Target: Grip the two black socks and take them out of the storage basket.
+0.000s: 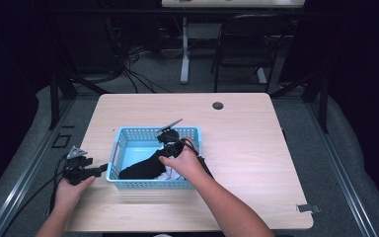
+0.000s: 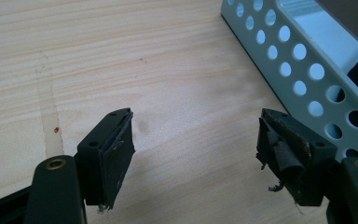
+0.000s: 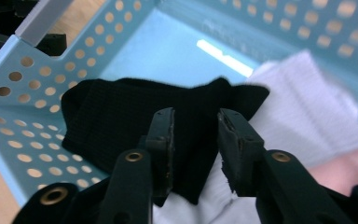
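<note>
A light blue perforated basket point(image 1: 116, 148) sits left of the table's middle. In it lies a black sock point(image 1: 140, 169) over white cloth point(image 1: 170, 175). My right gripper point(image 1: 159, 153) reaches down into the basket. In the right gripper view its jaws point(image 3: 196, 121) stand a little apart, straddling the black sock point(image 3: 121, 116), with white cloth point(image 3: 303, 107) and something pink point(image 3: 349, 172) to the right. My left gripper point(image 1: 101, 169) hovers open just outside the basket's left wall point(image 2: 298, 65). Its jaws point(image 2: 196, 140) stand wide apart over bare wood.
The wooden table point(image 1: 246, 148) has a round cable hole point(image 1: 218, 105) at the back. A small metal clip point(image 1: 308, 208) lies near the front right corner. A black chair point(image 1: 249, 42) and a table leg point(image 1: 184, 49) stand beyond the far edge.
</note>
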